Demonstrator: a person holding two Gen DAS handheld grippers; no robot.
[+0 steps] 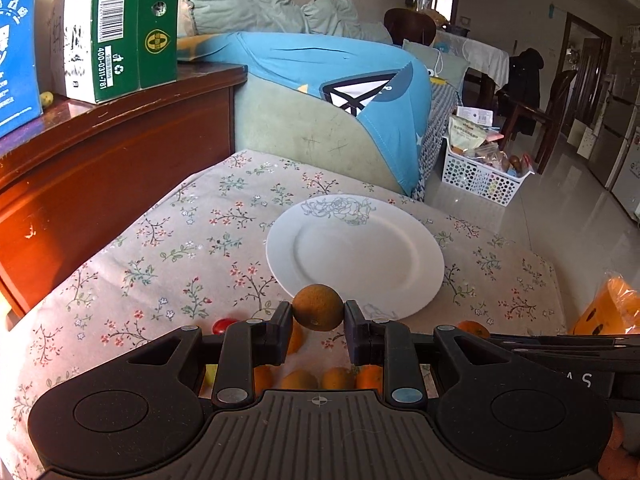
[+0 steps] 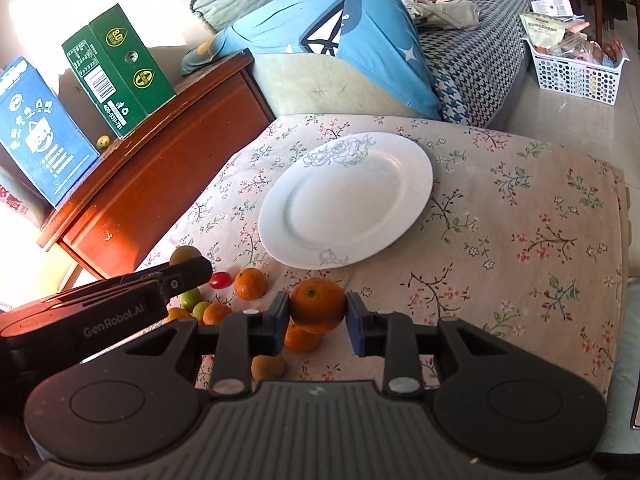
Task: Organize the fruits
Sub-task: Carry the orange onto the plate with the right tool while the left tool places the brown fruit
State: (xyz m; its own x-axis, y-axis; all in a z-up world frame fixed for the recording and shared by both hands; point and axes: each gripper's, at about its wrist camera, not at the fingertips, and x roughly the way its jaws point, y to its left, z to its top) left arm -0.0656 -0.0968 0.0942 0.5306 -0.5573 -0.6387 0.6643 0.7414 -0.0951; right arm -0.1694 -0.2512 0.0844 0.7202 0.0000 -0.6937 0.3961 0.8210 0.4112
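Observation:
My left gripper [image 1: 318, 314] is shut on a small brown round fruit [image 1: 318, 307], held above the table just in front of the near rim of the white plate [image 1: 356, 252]. My right gripper [image 2: 318, 314] is shut on an orange mandarin [image 2: 318, 305], held above the cloth short of the same plate [image 2: 348, 200]. The left gripper's body also shows in the right wrist view [image 2: 120, 292], with its brown fruit [image 2: 185, 255] at the tip. Loose fruit lies below: mandarins [image 2: 250, 283], a red cherry tomato [image 2: 221, 280], green fruits [image 2: 191, 299] and another brown fruit [image 2: 268, 367].
The table has a floral cloth [image 2: 500, 240]. A wooden cabinet [image 2: 160, 152] with a green box [image 2: 118, 68] and a blue box [image 2: 38, 132] stands at the left. A sofa with a blue cover [image 2: 340, 36] is behind. A white basket [image 2: 576, 72] sits on the floor. An orange bag [image 1: 612, 312] lies at the right.

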